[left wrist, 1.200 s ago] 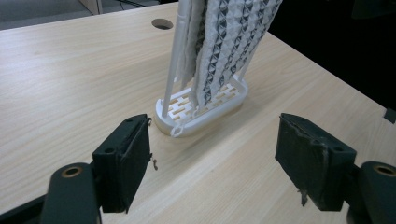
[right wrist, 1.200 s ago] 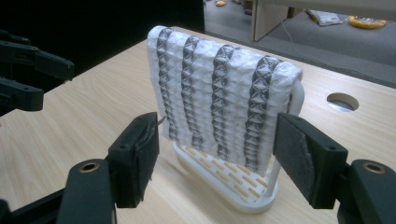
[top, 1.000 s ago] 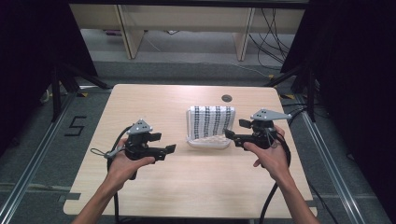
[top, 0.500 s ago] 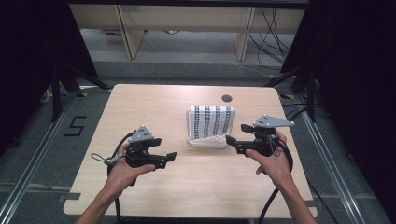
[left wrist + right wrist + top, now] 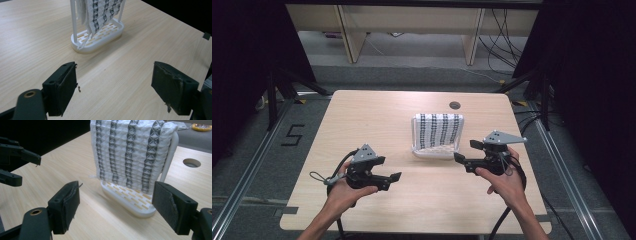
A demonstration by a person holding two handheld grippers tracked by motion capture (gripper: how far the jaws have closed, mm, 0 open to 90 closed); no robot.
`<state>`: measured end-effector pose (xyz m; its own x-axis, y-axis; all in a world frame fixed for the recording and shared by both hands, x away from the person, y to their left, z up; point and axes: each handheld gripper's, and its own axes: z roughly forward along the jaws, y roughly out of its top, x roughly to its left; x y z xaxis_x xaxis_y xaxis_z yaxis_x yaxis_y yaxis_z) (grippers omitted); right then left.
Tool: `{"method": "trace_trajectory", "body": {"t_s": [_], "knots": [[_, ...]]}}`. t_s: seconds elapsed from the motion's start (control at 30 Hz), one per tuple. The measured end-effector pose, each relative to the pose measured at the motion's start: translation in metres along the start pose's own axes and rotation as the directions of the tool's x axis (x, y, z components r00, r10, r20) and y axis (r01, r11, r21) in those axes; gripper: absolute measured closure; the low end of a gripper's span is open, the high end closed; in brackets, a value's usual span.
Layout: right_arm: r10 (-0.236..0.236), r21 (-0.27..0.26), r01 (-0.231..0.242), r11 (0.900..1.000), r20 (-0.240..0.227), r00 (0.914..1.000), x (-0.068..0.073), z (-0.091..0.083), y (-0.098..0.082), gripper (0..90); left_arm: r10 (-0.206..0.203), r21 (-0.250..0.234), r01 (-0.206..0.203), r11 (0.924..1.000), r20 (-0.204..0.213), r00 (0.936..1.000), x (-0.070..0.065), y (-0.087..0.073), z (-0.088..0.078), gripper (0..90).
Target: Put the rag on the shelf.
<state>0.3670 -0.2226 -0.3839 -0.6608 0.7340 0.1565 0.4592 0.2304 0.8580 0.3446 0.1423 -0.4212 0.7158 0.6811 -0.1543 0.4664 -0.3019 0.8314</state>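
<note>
Cloth (image 5: pixel 439 131) hangs over a white rack (image 5: pixel 433 150) mid-worktop (image 5: pixel 362 120), long axis across; grey floor around. Left tongs (image 5: pixel 113 87): apart, empty, rack ahead. Right tongs (image 5: pixel 116 207): apart, empty, cloth stripes vertical.

High view: fixed overhead, facing forward-down across the table (image 5: pixel 362 120). Left gripper view: low, close, facing about 1 o'clock. Right gripper view: low, closer, facing about 10 o'clock. All share the towel rack (image 5: pixel 437 136) (image 5: pixel 97 37) (image 5: pixel 130 197).
</note>
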Motion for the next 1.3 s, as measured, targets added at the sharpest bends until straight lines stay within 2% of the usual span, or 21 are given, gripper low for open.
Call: {"method": "trace_trajectory", "body": {"t_s": [0.03, 0.07, 0.2, 0.23, 0.3, 0.33, 0.37, 0.47, 0.57, 0.63, 0.7, 0.77, 0.8, 0.87, 1.0, 1.03, 1.13, 1.17, 1.2, 1.23, 1.3], "knots": [[-0.029, -0.017, 0.029, 0.999, -0.001, 0.9996, -0.002, 0.001, -0.001, 23.2, 0.001, -0.001, -0.001, 1.0, -0.002, 1.0, 0.0, -0.001, 0.0, 19.3], [-0.003, -0.016, 0.003, 1.0, -0.004, 1.0, 0.0, 0.001, -0.002, 22.9, -0.001, 0.002, 0.001, 1.0, 0.001, 1.0, -0.001, -0.002, 0.0, 19.3], [-0.027, -0.006, 0.027, 1.0, -0.006, 0.9996, 0.001, 0.0, -0.005, 23.0, 0.007, 0.0, -0.007, 1.0, -0.013, 0.9999, -0.002, -0.005, -0.001, 19.3], [-0.039, -0.004, 0.039, 0.999, 0.011, 0.9992, 0.001, -0.001, -0.007, 23.2, 0.027, 0.012, -0.027, 0.9996, -0.015, 0.9995, -0.001, -0.006, -0.002, 19.3], [-0.012, 0.007, 0.012, 1.0, 0.003, 0.9999, 0.004, -0.001, -0.009, 23.2, 0.009, 0.002, -0.009, 1.0, -0.01, 0.9999, -0.002, -0.007, -0.001, 19.3], [-0.042, -0.012, 0.042, 0.999, 0.006, 0.9991, 0.003, 0.0, -0.01, 23.2, 0.012, 0.002, -0.012, 0.9999, -0.007, 0.9999, -0.002, -0.008, -0.001, 19.3], [-0.022, 0.007, 0.022, 1.0, 0.006, 0.9997, 0.005, -0.001, -0.011, 23.2, 0.01, 0.007, -0.01, 0.9999, -0.012, 0.9999, -0.003, -0.008, -0.002, 19.3], [-0.048, 0.005, 0.048, 0.999, -0.009, 0.9988, 0.005, 0.0, -0.017, 23.1, 0.008, 0.008, -0.007, 0.9999, -0.008, 0.9999, -0.004, -0.012, -0.002, 19.3], [-0.013, 0.022, 0.013, 1.0, -0.024, 0.9996, 0.007, 0.001, -0.021, 23.1, 0.023, 0.023, -0.023, 0.9995, -0.009, 0.9997, -0.004, -0.016, -0.002, 19.3], [-0.043, 0.022, 0.044, 0.999, -0.016, 0.9989, 0.004, 0.003, -0.025, 23.0, 0.001, 0.019, -0.001, 0.9998, -0.007, 1.0, -0.005, -0.019, -0.001, 19.3], [-0.009, 0.049, 0.01, 0.999, -0.02, 0.9998, 0.005, 0.002, -0.029, 22.9, 0.005, 0.016, -0.005, 0.9999, -0.003, 1.0, -0.004, -0.022, -0.001, 19.3], [-0.026, 0.047, 0.027, 0.999, -0.018, 0.9995, 0.003, 0.004, -0.033, 22.5, -0.003, 0.018, 0.003, 0.9998, -0.016, 0.9999, -0.005, -0.025, -0.001, 19.3], [-0.027, 0.038, 0.028, 0.999, -0.03, 0.9992, 0.001, 0.006, -0.035, 22.6, 0.012, 0.031, -0.012, 0.9994, -0.005, 0.9999, -0.003, -0.027, -0.001, 19.3], [-0.009, 0.065, 0.01, 0.998, -0.026, 0.9996, 0.002, 0.006, -0.039, 22.5, 0.006, 0.036, -0.006, 0.9993, -0.015, 0.9999, -0.003, -0.031, -0.001, 19.3], [0.014, 0.061, -0.012, 0.998, -0.045, 0.9989, 0.003, 0.009, -0.049, 22.7, -0.007, 0.034, 0.008, 0.9994, -0.012, 0.9999, -0.003, -0.038, 0.002, 19.3], [-0.006, 0.065, 0.009, 0.998, -0.045, 0.999, 0.001, 0.011, -0.053, 22.7, 0.014, 0.057, -0.012, 0.9983, -0.018, 0.9997, -0.001, -0.039, 0.0, 19.3], [0.001, 0.081, 0.003, 0.997, -0.051, 0.9987, 0.001, 0.012, -0.056, 22.7, -0.007, 0.046, 0.008, 0.9989, -0.017, 0.9998, -0.001, -0.044, 0.001, 19.3], [0.027, 0.092, -0.023, 0.996, -0.041, 0.9988, 0.004, 0.012, -0.058, 22.7, -0.013, 0.039, 0.014, 0.9991, -0.016, 0.9998, -0.001, -0.046, 0.002, 19.3], [-0.013, 0.085, 0.017, 0.996, -0.045, 0.9989, 0.002, 0.014, -0.059, 22.7, -0.007, 0.047, 0.008, 0.9988, -0.021, 0.9998, -0.001, -0.047, 0.001, 19.3], [0.026, 0.107, -0.02, 0.994, -0.059, 0.9979, 0.005, 0.014, -0.06, 22.7, -0.006, 0.054, 0.007, 0.9985, -0.019, 0.9998, 0.0, -0.049, 0.001, 19.3], [-0.014, 0.105, 0.019, 0.994, -0.052, 0.9985, 0.005, 0.015, -0.064, 22.7, -0.012, 0.048, 0.013, 0.9988, -0.016, 0.9998, -0.001, -0.052, 0.002, 19.3]]}}
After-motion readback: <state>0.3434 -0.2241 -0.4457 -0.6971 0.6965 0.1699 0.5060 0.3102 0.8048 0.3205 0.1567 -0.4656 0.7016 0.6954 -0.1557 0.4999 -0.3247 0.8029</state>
